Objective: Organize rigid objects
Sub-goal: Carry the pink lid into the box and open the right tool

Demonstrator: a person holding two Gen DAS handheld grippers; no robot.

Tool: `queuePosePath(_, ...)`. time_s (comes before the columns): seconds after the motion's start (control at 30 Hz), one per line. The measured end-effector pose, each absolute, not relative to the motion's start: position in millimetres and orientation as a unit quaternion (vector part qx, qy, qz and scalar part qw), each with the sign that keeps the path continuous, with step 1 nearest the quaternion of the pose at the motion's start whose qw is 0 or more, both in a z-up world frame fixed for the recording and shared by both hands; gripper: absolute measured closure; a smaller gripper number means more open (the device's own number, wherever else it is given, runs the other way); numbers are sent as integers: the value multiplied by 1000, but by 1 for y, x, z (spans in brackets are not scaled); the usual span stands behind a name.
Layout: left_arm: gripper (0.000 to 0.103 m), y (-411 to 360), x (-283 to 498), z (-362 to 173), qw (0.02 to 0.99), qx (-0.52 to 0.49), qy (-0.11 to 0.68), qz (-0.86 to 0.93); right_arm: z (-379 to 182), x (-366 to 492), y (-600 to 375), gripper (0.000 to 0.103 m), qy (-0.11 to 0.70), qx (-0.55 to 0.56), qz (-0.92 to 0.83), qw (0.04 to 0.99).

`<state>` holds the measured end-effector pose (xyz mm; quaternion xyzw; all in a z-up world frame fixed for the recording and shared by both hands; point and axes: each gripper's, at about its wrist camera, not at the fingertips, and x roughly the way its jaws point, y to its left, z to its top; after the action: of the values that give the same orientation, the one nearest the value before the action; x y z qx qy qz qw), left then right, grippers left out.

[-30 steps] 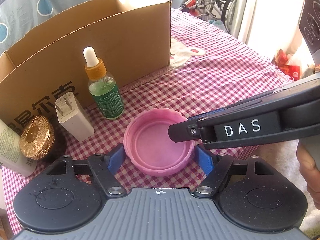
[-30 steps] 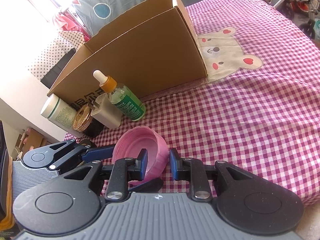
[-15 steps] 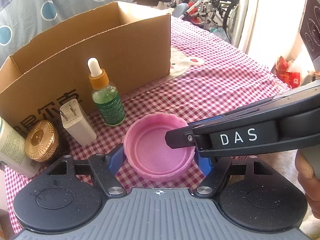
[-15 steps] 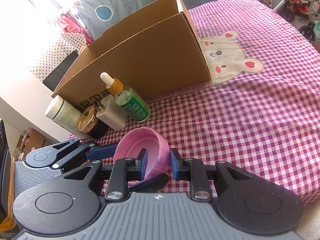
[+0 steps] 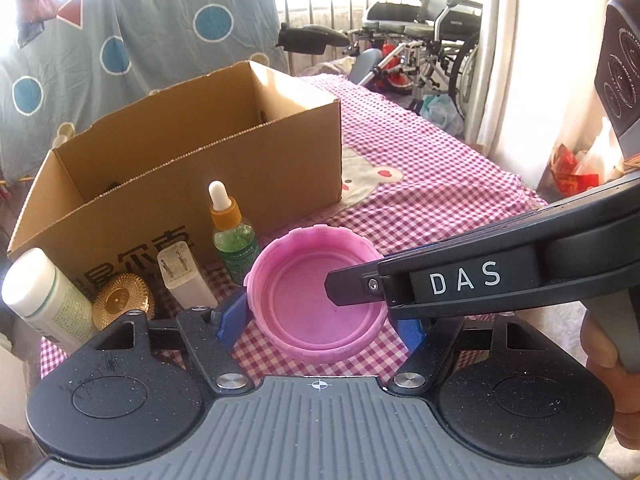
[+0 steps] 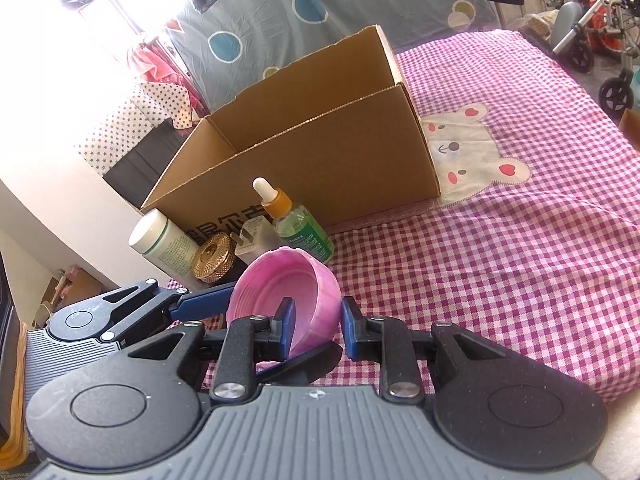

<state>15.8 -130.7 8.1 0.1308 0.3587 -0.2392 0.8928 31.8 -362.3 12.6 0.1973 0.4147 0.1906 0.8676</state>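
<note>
Left wrist view: the pink lid (image 5: 316,300) is seen open side up, lifted above the checked cloth (image 5: 432,200), between the blue pads (image 5: 232,316) of the left gripper (image 5: 320,320). The left pad touches the lid's wall; the right pad is hidden behind the right gripper (image 5: 352,290), so it cannot be told whether the left jaws are clamped. The right gripper enters from the right, its side printed "DAS" in white, and one finger is laid inside the lid. Behind the lid are stood a dropper bottle (image 5: 232,236) with a green label whose print is too small to read, a white charger (image 5: 182,280), a gold cap (image 5: 120,300) and a white bottle (image 5: 44,300) with unreadable small print. An open cardboard box (image 5: 192,168) with large dark Chinese characters on its front wall is set behind them.

Right wrist view: the right gripper (image 6: 316,324) is closed on the lid's (image 6: 280,284) near wall, one pad inside and one outside, and the lid is tilted. The left gripper (image 6: 208,304) reaches the lid from the left, one blue pad touching its rim. The dropper bottle (image 6: 296,224), charger (image 6: 252,240), gold cap (image 6: 214,256) and white bottle (image 6: 164,244) are lined before the box (image 6: 320,160), where part of the characters is seen. A bear patch (image 6: 468,152) is sewn into the cloth (image 6: 520,260) beside the box.
</note>
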Motion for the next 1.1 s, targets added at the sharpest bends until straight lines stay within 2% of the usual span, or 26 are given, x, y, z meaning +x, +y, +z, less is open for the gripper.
queuePosePath(0.33, 29, -109, 33, 81, 928, 115, 289, -205, 91, 55, -342, 76, 336, 157, 249, 895)
queuePosePath(0.5, 29, -103, 71, 111, 932, 122, 285, -190, 124, 107, -329, 76, 338, 149, 281, 886)
queuePosePath(0.63, 29, -99, 123, 115, 917, 114, 334, -184, 128, 168, -319, 76, 378, 137, 294, 867)
queuePosePath(0.73, 29, -95, 168, 100, 895, 106, 396, -175, 115, 225, -308, 76, 438, 131, 299, 838)
queuePosePath(0.93, 29, -97, 252, 50, 848, 104, 499, -146, 66, 320, -279, 75, 541, 138, 289, 778)
queuePosePath(1.1, 29, -83, 295, 16, 810, 78, 569, -121, 21, 366, -262, 75, 592, 155, 279, 740)
